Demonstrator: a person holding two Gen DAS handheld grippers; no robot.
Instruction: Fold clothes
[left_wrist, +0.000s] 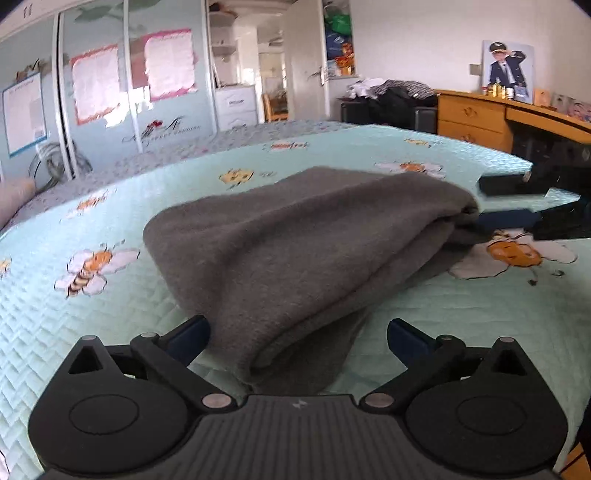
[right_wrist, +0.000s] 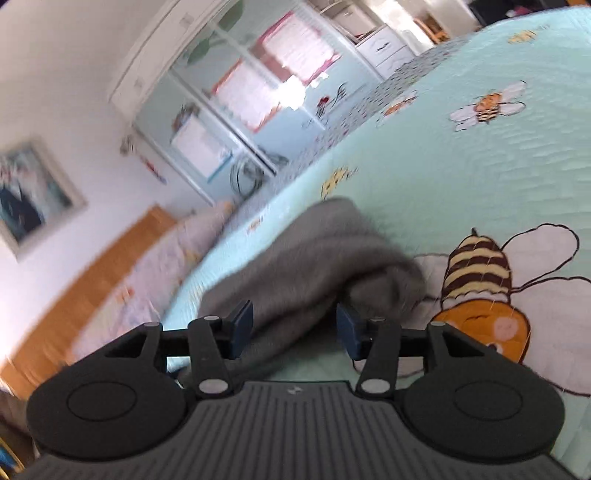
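A grey knitted garment (left_wrist: 295, 251) lies folded in a thick bundle on the mint bedspread (left_wrist: 92, 332). My left gripper (left_wrist: 297, 338) stands wide open at the bundle's near end, and the cloth runs between its blue pads without being pinched. At the bundle's far right end my right gripper (left_wrist: 480, 203) is open too. In the right wrist view, which is motion-blurred, the garment (right_wrist: 314, 258) rises in front of the right gripper (right_wrist: 295, 326). A fold of it sits in the gap between the fingers (right_wrist: 242, 325).
The bedspread (right_wrist: 480, 166) carries large bee prints. A pillow (right_wrist: 155, 266) and wooden headboard (right_wrist: 92, 280) are at one end of the bed. A wooden desk (left_wrist: 476, 118), a dark seat piled with clothes (left_wrist: 388, 103) and a sliding-door wardrobe (left_wrist: 96, 103) stand beyond.
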